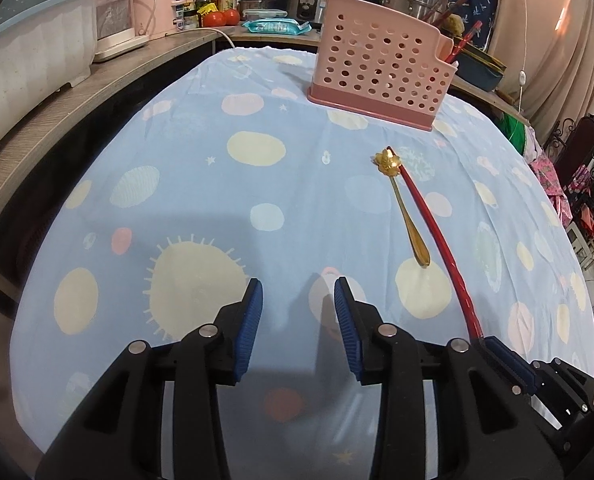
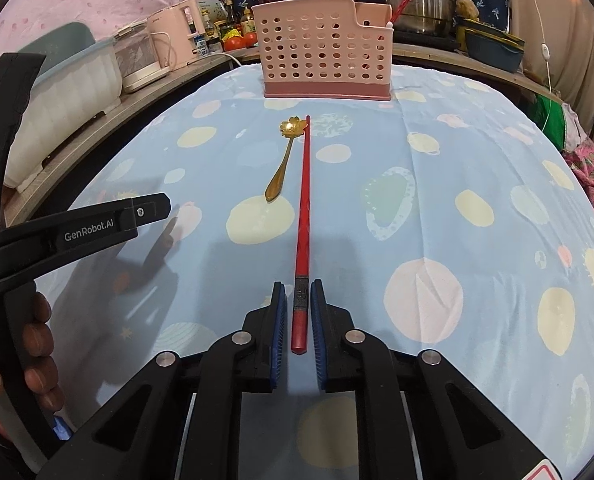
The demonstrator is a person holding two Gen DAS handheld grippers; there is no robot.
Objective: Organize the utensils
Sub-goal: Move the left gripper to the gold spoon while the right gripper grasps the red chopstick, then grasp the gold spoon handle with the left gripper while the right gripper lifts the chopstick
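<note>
We see the right gripper with its jaws drawn in on the thick end of a red chopstick, the blue pads hard against either side of it; the left wrist view bears this out, where the chopstick runs straight into the closed blue pads at lower right. The chopstick lies flat on the table, which is spread with a pale blue cloth of dots and suns, and points toward the pink utensil holder; its far tip is just beside the flower-shaped bowl of a gold spoon, whose handle slants away to the left. The left gripper has its jaws partly apart with nothing between them, only bare cloth under the pads, and it sits to the left of the spoon and chopstick, apart from both. A hand wraps that gripper's handle at the left edge of the right wrist view. The holder is perforated and stands upright near the far edge of the table, with another red chopstick already rising from its lower right compartment. Between the jaws and the holder the cloth is open save for the spoon. A wooden shelf with appliances borders the table's left side. On the left gripper's arm we read "GenRobot.AI".
</note>
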